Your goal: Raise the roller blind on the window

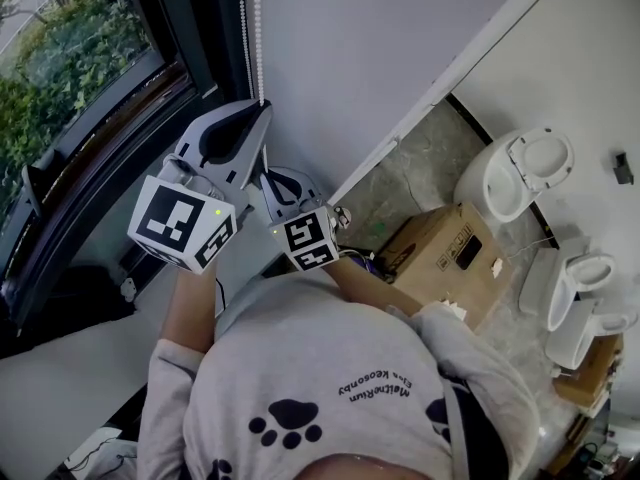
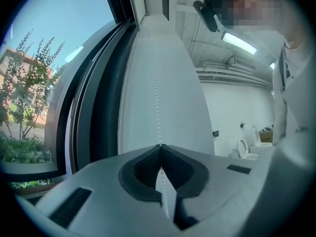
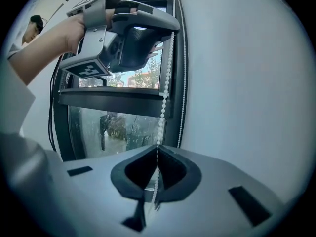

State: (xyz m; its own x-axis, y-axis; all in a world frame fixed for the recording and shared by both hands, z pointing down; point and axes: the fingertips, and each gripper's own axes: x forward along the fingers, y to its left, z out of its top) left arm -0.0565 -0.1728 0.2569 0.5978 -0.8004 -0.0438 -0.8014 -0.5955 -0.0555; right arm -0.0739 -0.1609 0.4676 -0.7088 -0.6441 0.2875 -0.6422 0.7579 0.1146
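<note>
A white bead chain (image 1: 258,28) hangs in two strands beside the dark window frame (image 1: 110,158). My left gripper (image 1: 263,110) is raised and shut on one strand, which runs up from its jaw tips (image 2: 159,146) along the white wall. Just below it, my right gripper (image 1: 270,176) is shut on the same strand. In the right gripper view the bead chain (image 3: 168,68) rises taut from my right gripper (image 3: 157,146) to the left gripper (image 3: 170,31) above. The second strand (image 3: 183,83) hangs free to the right. The blind's fabric does not show.
A white wall (image 1: 380,48) stands right of the chain. Trees show through the window glass (image 1: 70,58). On the floor at the right are a cardboard box (image 1: 445,253) and white toilets (image 1: 515,173), with another toilet (image 1: 575,278) further right.
</note>
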